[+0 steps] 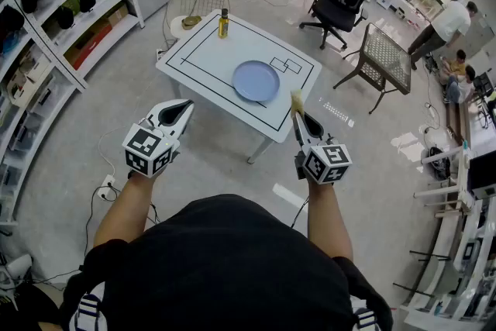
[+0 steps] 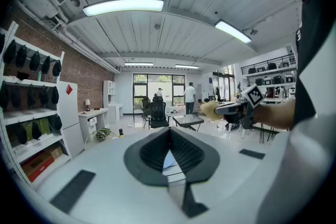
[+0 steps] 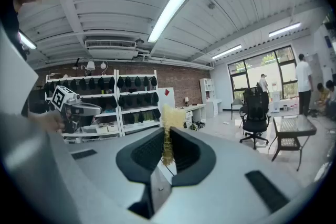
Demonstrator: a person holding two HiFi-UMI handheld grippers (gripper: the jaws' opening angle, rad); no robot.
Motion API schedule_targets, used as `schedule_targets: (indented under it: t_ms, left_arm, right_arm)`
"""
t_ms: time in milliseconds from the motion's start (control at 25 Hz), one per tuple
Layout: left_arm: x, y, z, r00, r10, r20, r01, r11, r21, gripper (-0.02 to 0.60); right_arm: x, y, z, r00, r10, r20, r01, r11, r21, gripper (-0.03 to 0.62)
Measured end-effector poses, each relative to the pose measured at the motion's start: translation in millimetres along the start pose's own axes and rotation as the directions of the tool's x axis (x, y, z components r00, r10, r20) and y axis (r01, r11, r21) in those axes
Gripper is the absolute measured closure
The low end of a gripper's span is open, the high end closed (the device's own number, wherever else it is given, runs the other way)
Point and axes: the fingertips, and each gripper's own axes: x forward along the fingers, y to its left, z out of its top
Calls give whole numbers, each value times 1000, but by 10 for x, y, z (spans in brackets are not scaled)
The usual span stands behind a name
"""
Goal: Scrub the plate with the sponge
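Sponge (image 3: 168, 118) half buried in my right tongs (image 1: 297, 115), clamped on it, my left tongs (image 1: 184, 107) clenched empty, plate (image 1: 256, 81) on table (image 1: 203, 50) ahead between both, untouched.

White table (image 1: 205, 62): one. Blue plate (image 1: 256, 81): one. Small bottle (image 1: 223, 24): one. Yellow sponge (image 1: 295, 99): one. Black office chair (image 1: 339, 4) near the table: one. Grippers: two, a left gripper (image 1: 184, 106) and a right gripper (image 1: 297, 116).

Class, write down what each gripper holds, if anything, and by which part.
The right gripper is shut on the sponge, gripped by one end, with the rest sticking out past the tips. The left gripper is shut and holds nothing.
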Motion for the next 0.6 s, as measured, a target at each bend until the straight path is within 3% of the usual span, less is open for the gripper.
schedule_targets:
  t_ms: [320, 600]
  left_arm:
    - [-217, 96, -48, 1000, -27, 4, 27, 1000, -4, 575]
    - [-359, 239, -139, 999, -42, 6, 42, 999, -22, 575]
  right_arm:
    - [19, 328, -28, 1000, -1, -14, 0, 1000, -24, 566]
    - [128, 511, 22, 1000, -8, 18, 8, 1000, 10, 566]
